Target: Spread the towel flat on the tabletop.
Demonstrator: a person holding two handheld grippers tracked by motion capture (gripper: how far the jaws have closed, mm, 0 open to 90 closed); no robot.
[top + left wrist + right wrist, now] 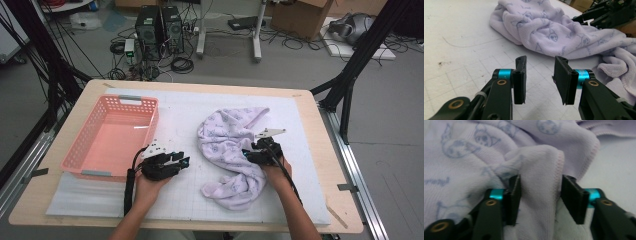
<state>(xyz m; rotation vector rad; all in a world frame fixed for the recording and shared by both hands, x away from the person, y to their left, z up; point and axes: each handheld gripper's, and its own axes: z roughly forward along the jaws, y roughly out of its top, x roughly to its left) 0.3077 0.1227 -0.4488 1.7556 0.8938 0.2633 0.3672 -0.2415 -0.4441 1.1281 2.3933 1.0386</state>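
A lavender towel (pixel 227 137) printed with small blue figures lies crumpled right of the middle of the white mat (pixel 182 107). At the towel's right edge, my right gripper (pixel 248 154) is open, and a raised fold of the towel (pixel 474 157) fills the gap between its jaws (pixel 540 182). My left gripper (pixel 182 161) is low over the bare mat, left of the towel and pointing at it. Its jaws (pixel 540 62) are open with nothing between them, and the towel (pixel 549 30) lies a short way ahead. Beyond the towel there, the right gripper (pixel 604 15) shows.
A pink slotted basket (pixel 155 117) with nothing in it stands on the mat's left side, just behind my left gripper. The wooden table edge (pixel 327 165) runs close to the right of my right hand. Computers, cables and boxes sit on the floor beyond the table.
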